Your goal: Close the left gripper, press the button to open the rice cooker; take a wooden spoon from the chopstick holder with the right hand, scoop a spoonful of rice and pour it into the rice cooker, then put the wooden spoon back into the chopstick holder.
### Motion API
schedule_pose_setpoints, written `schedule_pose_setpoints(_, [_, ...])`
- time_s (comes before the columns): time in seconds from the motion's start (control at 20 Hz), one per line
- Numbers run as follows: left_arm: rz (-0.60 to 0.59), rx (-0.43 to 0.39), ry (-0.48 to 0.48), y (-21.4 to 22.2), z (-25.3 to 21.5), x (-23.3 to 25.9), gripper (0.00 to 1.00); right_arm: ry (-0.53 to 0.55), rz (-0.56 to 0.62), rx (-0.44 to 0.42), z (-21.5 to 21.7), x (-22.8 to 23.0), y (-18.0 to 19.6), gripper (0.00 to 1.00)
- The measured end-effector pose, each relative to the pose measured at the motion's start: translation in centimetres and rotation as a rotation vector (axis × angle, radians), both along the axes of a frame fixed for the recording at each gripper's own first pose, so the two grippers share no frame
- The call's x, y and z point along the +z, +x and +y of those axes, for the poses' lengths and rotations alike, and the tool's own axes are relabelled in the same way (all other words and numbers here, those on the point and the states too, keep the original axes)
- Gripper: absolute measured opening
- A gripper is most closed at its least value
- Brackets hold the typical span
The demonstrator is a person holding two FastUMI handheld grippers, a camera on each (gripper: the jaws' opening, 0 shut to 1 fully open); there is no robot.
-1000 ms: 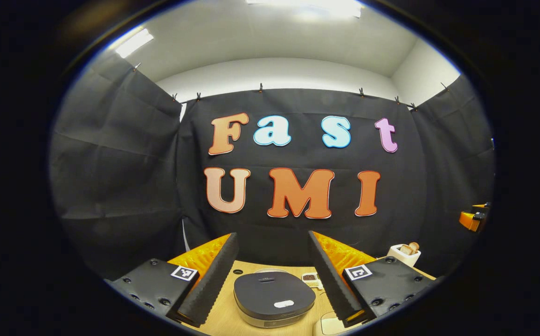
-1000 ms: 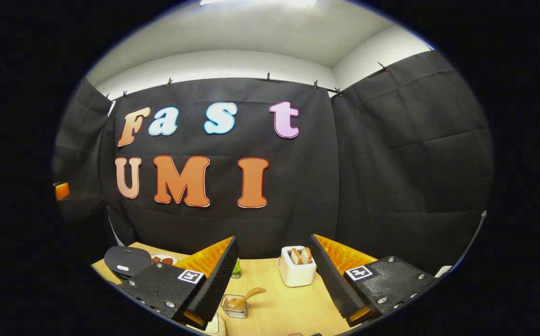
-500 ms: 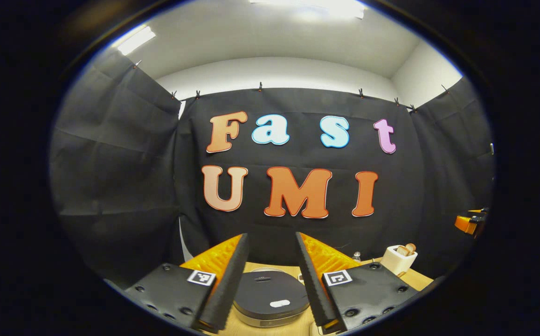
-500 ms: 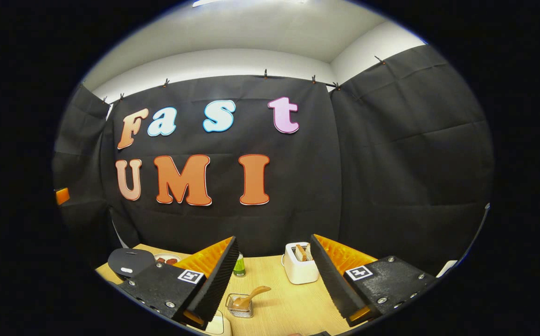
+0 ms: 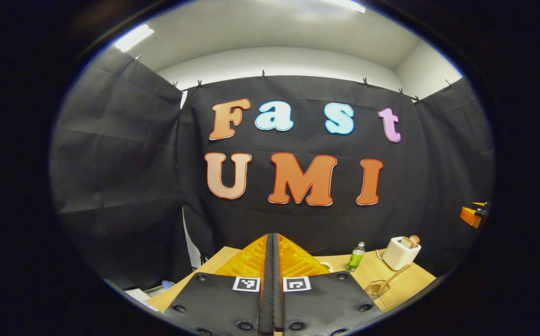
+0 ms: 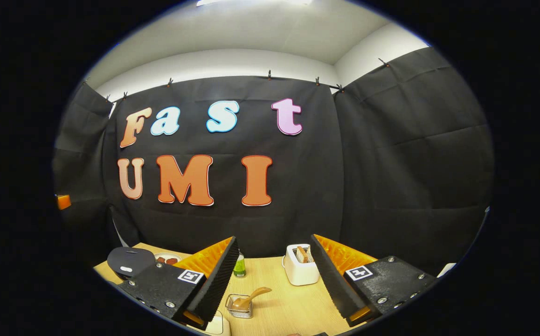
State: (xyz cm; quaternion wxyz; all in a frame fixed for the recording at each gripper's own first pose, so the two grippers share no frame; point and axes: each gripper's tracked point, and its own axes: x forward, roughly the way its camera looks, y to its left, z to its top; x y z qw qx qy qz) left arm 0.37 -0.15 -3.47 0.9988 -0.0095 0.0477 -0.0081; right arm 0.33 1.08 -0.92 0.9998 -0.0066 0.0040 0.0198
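Inside holder (image 6: 238, 308), spoon (image 6: 247, 298) handle up-right

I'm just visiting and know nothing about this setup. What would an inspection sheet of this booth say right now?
Surface: wooden table, tidy.
Job's things: rice cooker at the left, lid down; wooden spoon standing in the chopstick holder.
Clutter: toaster with bread in it, green bottle, small dish behind the cooker.
Grippers: left gripper has its fingers pressed together, holding nothing; right gripper is wide open and holds nothing.
Cables: thin cord by the toaster.
Surroundings: black cloth walls, white ceiling with lights.
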Motion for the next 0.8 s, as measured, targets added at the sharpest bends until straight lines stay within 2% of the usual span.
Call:
schedule_pose_setpoints(0.05, [0.025, -0.015, -0.012, 0.1, -0.5, -0.8, 0.04, -0.003, 0.003, -0.001, 0.0, -0.1, 0.0, 0.95])
schedule_pose_setpoints(0.2, [0.104, -0.058, -0.01, 1.2, -1.8, -4.5, 0.06, -0.011, 0.015, -0.003, 0.1, -0.6, 0.1, 0.95])
schedule_pose_setpoints(0.35, [0.185, -0.112, -0.037, 2.5, -3.7, -8.0, 0.04, -0.042, 0.024, -0.019, -0.7, -1.1, 0.1, 0.95])
schedule_pose_setpoints(0.4, [0.22, -0.119, -0.038, 3.2, -4.1, -9.7, 0.04, -0.047, 0.027, -0.027, -1.0, -1.2, 0.2, 1.0])
schedule_pose_setpoints(0.45, [0.252, -0.124, -0.041, 3.7, -4.3, -11.2, 0.04, -0.047, 0.034, -0.034, -1.2, -1.4, 0.2, 1.0])
schedule_pose_setpoints(0.5, [0.283, -0.125, -0.042, 4.1, -4.4, -12.6, 0.04, -0.046, 0.043, -0.04, -1.5, -1.8, 0.2, 0.95])
schedule_pose_setpoints(0.55, [0.323, -0.131, -0.041, 4.4, -4.6, -14.3, 0.02, -0.043, 0.048, -0.046, -1.8, -2.0, 0.1, 0.95])
schedule_pose_setpoints(0.8, [0.445, -0.124, -0.019, 6.2, -4.6, -20.9, 0.04, -0.046, 0.105, -0.098, -3.9, -4.1, 0.1, 0.95])
